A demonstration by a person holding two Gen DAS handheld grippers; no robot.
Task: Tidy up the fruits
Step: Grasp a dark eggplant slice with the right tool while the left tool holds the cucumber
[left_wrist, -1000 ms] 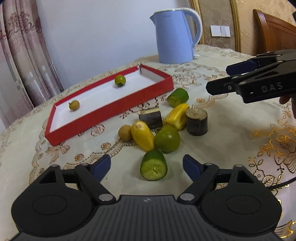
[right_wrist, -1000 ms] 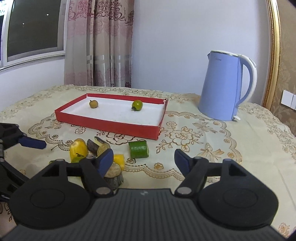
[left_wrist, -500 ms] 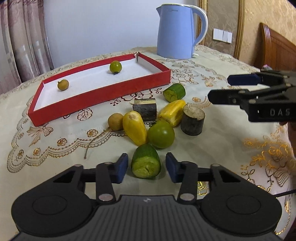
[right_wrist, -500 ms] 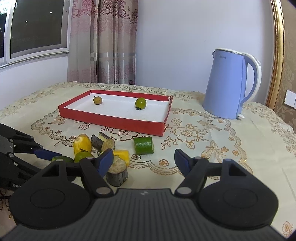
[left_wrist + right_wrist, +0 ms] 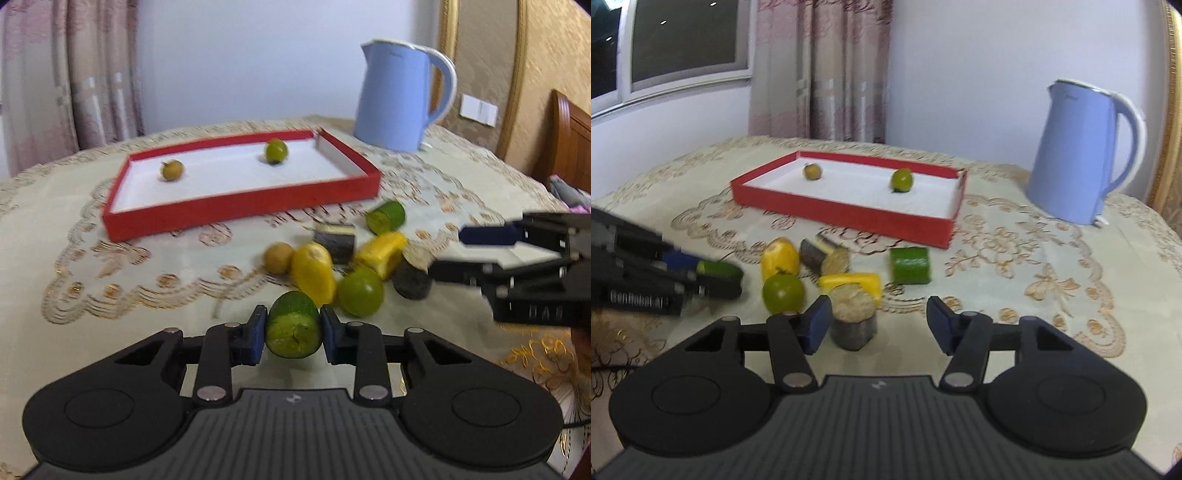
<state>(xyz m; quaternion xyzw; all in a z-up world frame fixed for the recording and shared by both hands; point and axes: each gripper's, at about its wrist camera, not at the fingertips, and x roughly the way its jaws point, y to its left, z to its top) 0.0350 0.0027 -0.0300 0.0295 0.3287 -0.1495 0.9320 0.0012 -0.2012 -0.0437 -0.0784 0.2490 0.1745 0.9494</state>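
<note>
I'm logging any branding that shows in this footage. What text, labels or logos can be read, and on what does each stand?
"DAS": raised letters on the side of the right gripper, blurred but legible in the left wrist view.
Small mark near the top of the blue kettle: too small and blurred to read.
Lettering on the side of the left gripper: blurred, unreadable.
Small emblem on each camera's own gripper body: a logo, no words.

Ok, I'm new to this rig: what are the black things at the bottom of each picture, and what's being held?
They are handheld two-finger grippers, each with a camera looking along its fingers. In the left view, the left gripper is shut on a green cucumber piece. In the right view, the right gripper is open, with a dark cut stump by its left finger. More cut pieces and a green round fruit lie on the tablecloth. The red tray holds two small fruits; a blue kettle stands behind.
</note>
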